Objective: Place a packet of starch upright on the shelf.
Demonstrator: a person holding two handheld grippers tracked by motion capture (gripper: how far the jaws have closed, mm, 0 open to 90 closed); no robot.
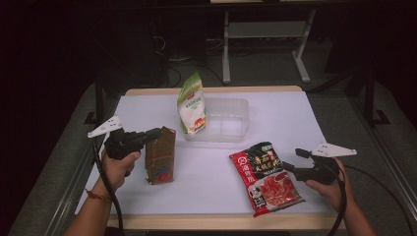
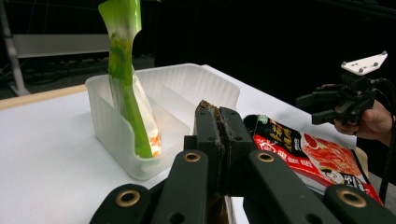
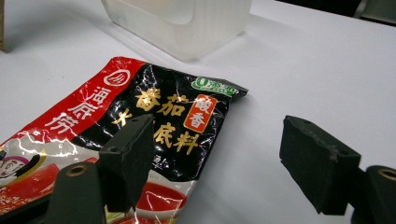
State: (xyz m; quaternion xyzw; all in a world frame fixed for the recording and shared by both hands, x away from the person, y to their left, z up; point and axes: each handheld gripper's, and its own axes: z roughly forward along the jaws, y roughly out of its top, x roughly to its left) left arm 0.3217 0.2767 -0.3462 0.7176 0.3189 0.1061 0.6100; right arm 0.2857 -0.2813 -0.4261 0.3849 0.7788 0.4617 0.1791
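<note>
Clear tray (image 1: 231, 129) beyond brown bag (image 1: 161, 156).

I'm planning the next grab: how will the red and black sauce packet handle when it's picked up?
The packet lies flat and its film looks creased and glossy, so it is probably floppy and will sag from a pinched edge. The shiny surface may be a bit slippery. It looks thin, so likely light, though sauce inside could shift. The right gripper is open beside it.
</note>
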